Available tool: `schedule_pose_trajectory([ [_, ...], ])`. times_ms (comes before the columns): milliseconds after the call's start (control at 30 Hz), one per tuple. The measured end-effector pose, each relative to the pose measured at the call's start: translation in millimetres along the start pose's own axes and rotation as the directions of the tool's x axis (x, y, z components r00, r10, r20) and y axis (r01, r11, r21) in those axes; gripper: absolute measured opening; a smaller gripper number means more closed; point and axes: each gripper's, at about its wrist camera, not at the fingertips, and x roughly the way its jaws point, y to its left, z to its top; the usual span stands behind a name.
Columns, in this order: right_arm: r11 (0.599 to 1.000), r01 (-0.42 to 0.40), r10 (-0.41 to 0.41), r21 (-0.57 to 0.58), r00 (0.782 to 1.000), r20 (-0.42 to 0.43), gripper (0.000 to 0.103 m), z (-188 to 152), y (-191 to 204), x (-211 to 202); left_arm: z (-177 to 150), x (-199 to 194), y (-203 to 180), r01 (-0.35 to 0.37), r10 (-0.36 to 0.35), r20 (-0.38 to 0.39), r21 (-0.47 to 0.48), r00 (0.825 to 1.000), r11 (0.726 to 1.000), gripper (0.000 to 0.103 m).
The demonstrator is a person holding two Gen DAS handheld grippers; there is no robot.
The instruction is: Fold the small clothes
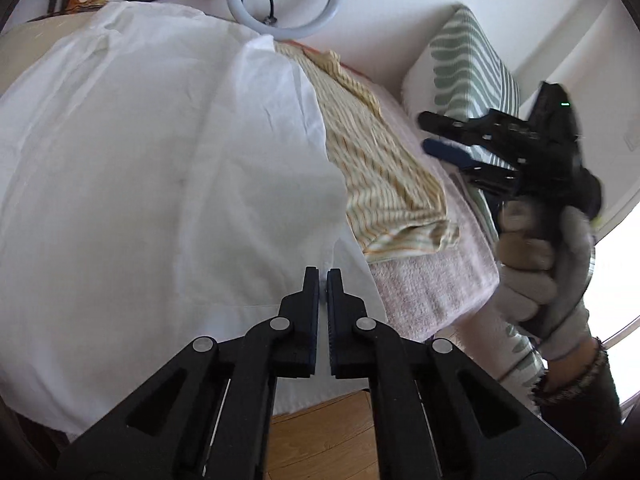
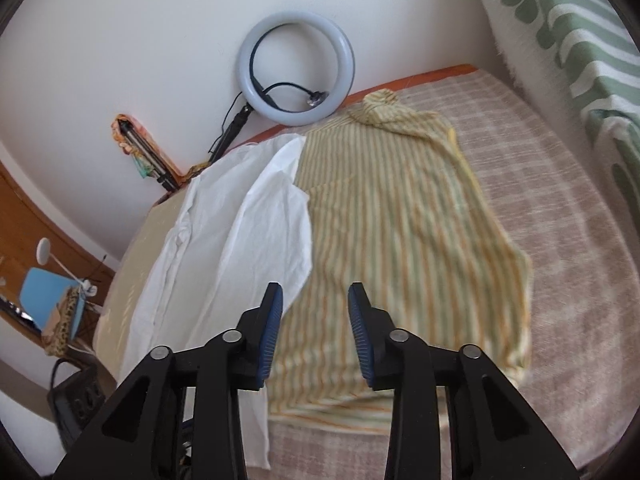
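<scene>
Ring light [image 2: 296,68] against wall, patterned cushion [image 2: 568,52] right

white shirt [image 2: 224,240] overlapping flat striped shirt [image 2: 400,220] on towel.

The white shirt [image 2: 224,232] was plain, with no print. Beside it at three o'clock, the striped garment [image 2: 396,216] ran in yellow, orange and pale green lines on cream. The towel [image 2: 560,280] beneath was dusty pink with a faint paler check. At one o'clock, the cushion [image 2: 568,40] carried green wavy shapes on white. The ring light [image 2: 297,24] was pale grey-white with a black cable. The left gripper [image 1: 323,274] and right gripper [image 2: 315,300] were black, with blue pads. The glove [image 1: 536,280] looked grey, though blurred. The floor [image 1: 320,428] was warm brown wood.
</scene>
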Motion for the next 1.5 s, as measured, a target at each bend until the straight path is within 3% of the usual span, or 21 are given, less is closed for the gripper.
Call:
schedule_pose_trajectory([
  [67, 1.000, -0.022, 0.023, 0.011, 1.000, -0.016, 0.051, 3.0, 3.9, 20.6, 0.8, -8.7, 0.7, -0.001, 0.001, 0.017, 0.007, 1.000, 1.000, 0.001],
  [200, 0.999, 0.021, -0.019, 0.024, 0.997, -0.077, 0.051, 8.6, 10.0, 58.3, -5.1, -8.4, -7.7, -0.019, 0.018, 0.025, 0.055, 1.000, 0.998, 0.001],
  [267, 0.999, 0.025, -0.023, 0.021, 0.997, -0.079, 0.051, 9.6, 11.5, 60.7, -10.1, 2.6, -19.3, -0.047, 0.046, 0.007, 0.091, 0.999, 0.995, 0.010],
  [333, 1.000, 0.019, -0.019, 0.001, 0.997, -0.074, 0.051, 9.4, 13.4, 54.1, -14.7, 14.4, -31.9, -0.069, 0.072, -0.013, 0.143, 0.997, 0.987, 0.044],
  [433, 0.998, 0.050, -0.052, -0.034, 0.997, -0.064, 0.051, 9.9, 11.4, 39.8, -23.3, 33.2, -55.9, -0.146, 0.150, -0.003, 0.227, 0.989, 0.963, 0.050],
  [533, 0.998, 0.061, -0.063, -0.027, 0.997, -0.048, 0.051, 11.6, 1.0, 22.8, -27.4, 50.8, -71.0, -0.252, 0.255, 0.027, 0.292, 0.966, 0.923, 0.055],
  [600, 0.997, 0.075, -0.075, -0.018, 0.997, -0.032, 0.051, 13.4, -5.2, 15.2, -29.2, 57.8, -75.2, -0.299, 0.295, 0.063, 0.324, 0.953, 0.897, 0.055],
  [633, 0.997, 0.079, -0.079, -0.012, 0.997, -0.025, 0.051, 14.3, -8.0, 12.7, -31.1, 58.7, -75.4, -0.307, 0.297, 0.082, 0.337, 0.951, 0.890, 0.048],
  [667, 0.997, 0.080, -0.081, -0.007, 0.997, -0.018, 0.051, 15.7, -10.0, 11.8, -34.2, 58.0, -73.9, -0.332, 0.310, 0.118, 0.346, 0.943, 0.878, 0.038],
  [700, 0.997, 0.076, -0.076, 0.002, 0.997, -0.013, 0.051, 17.5, -12.4, 11.9, -34.5, 57.1, -70.3, -0.331, 0.305, 0.128, 0.339, 0.944, 0.881, 0.018],
  [733, 0.997, 0.070, -0.070, 0.009, 0.997, -0.011, 0.051, 19.3, -14.3, 13.6, -29.8, 51.1, -60.1, -0.268, 0.248, 0.103, 0.293, 0.963, 0.918, 0.006],
  [800, 0.998, 0.059, -0.059, 0.016, 0.998, -0.011, 0.051, 20.5, -15.0, 19.2, -16.6, 42.2, -38.6, -0.154, 0.150, 0.033, 0.162, 0.988, 0.975, 0.003],
  [867, 0.999, 0.051, -0.051, 0.015, 0.999, -0.015, 0.051, 21.8, -13.8, 28.7, -7.0, 33.1, -23.6, -0.095, 0.094, 0.016, 0.075, 0.995, 0.993, 0.003],
  [967, 0.999, 0.024, -0.024, 0.022, 0.999, -0.027, 0.051, 22.6, -12.0, 45.8, -3.1, 15.4, -14.7, -0.047, 0.047, 0.036, 0.005, 0.998, 0.999, 0.002],
  [1167, 0.995, -0.025, 0.029, 0.091, 0.998, -0.047, 0.051, 31.2, -12.7, 88.6, -5.6, 6.4, -21.4, -0.011, 0.010, 0.044, 0.007, 0.999, 1.000, 0.002],
  [1400, 0.995, -0.024, 0.031, 0.101, 0.997, -0.068, 0.050, 36.5, 1.4, 126.6, -4.6, -6.4, -17.2, 0.008, -0.008, 0.065, 0.008, 0.998, 1.000, 0.002],
  [1433, 0.995, -0.025, 0.032, 0.093, 0.997, -0.076, 0.033, 36.7, 5.0, 129.8, -4.8, -7.6, -15.1, 0.010, -0.010, 0.066, 0.003, 0.998, 1.000, 0.002],
  [1467, 0.995, -0.028, 0.037, 0.093, 0.994, -0.098, 0.005, 36.8, 7.6, 134.3, -4.5, -8.6, -11.7, 0.021, -0.020, 0.065, -0.009, 0.998, 1.000, 0.002],
  [1500, 0.994, -0.026, 0.039, 0.105, 0.992, -0.120, 0.004, 37.2, 10.2, 137.8, -4.6, -10.4, -8.3, 0.030, -0.029, 0.066, -0.022, 0.997, 0.999, 0.002],
])
